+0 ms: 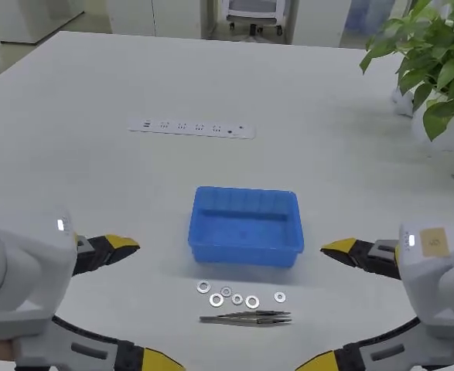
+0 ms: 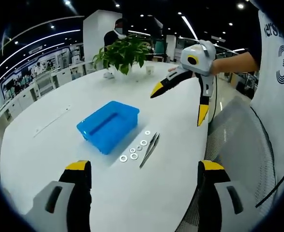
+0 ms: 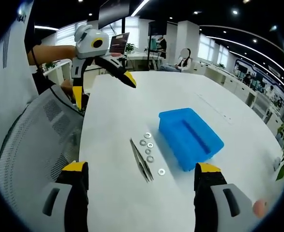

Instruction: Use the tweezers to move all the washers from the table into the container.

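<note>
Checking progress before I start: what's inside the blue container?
The blue container looks empty; its visible floor is bare. Its near wall hides a thin strip of floor. The washers lie outside, on the table.

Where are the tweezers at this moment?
In the head view the tweezers lie flat on the table near the bottom centre, just on the person's side of the washers, which sit before the blue container.

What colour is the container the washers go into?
Bright blue. The container shows best in the head view, just beyond the washers.
</note>
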Demonstrator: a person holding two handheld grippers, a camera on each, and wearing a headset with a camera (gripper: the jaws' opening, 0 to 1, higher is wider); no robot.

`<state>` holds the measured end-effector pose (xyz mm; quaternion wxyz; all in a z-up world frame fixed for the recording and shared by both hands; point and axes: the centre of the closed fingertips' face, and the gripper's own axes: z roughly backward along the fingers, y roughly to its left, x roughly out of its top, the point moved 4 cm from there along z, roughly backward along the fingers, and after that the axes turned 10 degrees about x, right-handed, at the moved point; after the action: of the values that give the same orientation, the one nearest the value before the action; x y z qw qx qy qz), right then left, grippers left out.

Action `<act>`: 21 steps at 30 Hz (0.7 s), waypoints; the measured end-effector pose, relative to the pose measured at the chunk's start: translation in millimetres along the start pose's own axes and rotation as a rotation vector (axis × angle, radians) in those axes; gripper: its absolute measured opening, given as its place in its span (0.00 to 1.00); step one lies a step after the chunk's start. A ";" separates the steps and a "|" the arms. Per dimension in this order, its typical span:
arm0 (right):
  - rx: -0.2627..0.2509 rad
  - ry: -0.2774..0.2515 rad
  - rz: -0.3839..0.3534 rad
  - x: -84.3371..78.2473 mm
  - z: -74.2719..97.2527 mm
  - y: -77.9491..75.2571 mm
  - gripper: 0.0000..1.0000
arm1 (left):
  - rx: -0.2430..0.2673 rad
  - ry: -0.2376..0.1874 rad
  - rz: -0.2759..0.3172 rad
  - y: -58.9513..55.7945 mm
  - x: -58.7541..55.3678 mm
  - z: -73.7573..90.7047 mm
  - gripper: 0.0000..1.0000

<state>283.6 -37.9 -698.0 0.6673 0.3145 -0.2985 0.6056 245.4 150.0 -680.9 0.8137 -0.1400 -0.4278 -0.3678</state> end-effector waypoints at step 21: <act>-0.031 -0.005 -0.020 -2.1 6.6 -2.5 0.87 | -0.010 0.054 -0.056 -8.4 -10.8 -0.1 0.95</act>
<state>285.8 -44.6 -695.7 0.6774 0.3089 -0.3062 0.5933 235.5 149.4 -690.3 0.8136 -0.1221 -0.4077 -0.3962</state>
